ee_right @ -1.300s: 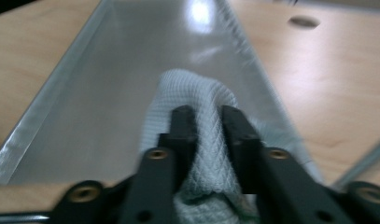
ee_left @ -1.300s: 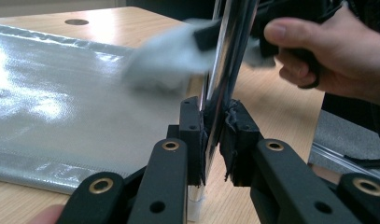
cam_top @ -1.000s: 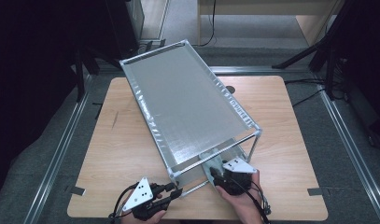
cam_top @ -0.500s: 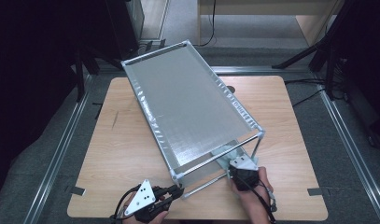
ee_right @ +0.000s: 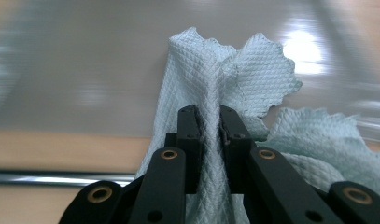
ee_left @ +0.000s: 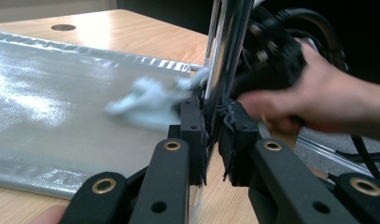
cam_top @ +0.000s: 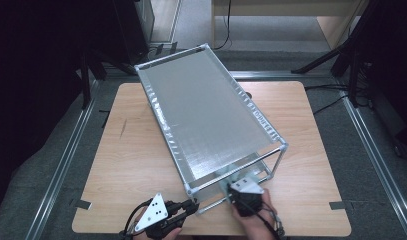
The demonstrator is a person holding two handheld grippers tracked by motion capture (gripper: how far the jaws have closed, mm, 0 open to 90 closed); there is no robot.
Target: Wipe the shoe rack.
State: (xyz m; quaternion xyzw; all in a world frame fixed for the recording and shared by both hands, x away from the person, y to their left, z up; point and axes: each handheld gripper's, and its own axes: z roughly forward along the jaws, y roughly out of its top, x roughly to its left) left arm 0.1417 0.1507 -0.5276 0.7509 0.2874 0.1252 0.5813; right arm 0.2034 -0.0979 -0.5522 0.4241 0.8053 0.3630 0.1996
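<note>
A chrome-framed rack [cam_top: 281, 147] with silver fabric shelves stands slantwise on the wooden table [cam_top: 126, 150]. My left gripper [cam_top: 192, 205] [ee_left: 214, 126] is shut on the rack's near corner post [ee_left: 220, 56]. My right gripper [cam_top: 230, 180] [ee_right: 211, 123] reaches under the upper shelf [cam_top: 206, 115]. Its jaws have just closed on a pale blue waffle cloth [ee_right: 215, 74], which rests against the lower shelf [ee_right: 85, 70]. In the left gripper view the cloth [ee_left: 145, 100] shows blurred on the lower shelf [ee_left: 52, 102], with the right hand [ee_left: 327, 98] behind the post.
Bare wood lies to the left and right of the rack. A round hole [ee_left: 63, 27] sits in the tabletop at its far side. Metal rails [cam_top: 66, 160] run along both sides of the table on the grey floor.
The right gripper has shifted left and toward the near edge, with the cloth under the upper shelf. The left gripper has stayed at the corner post.
</note>
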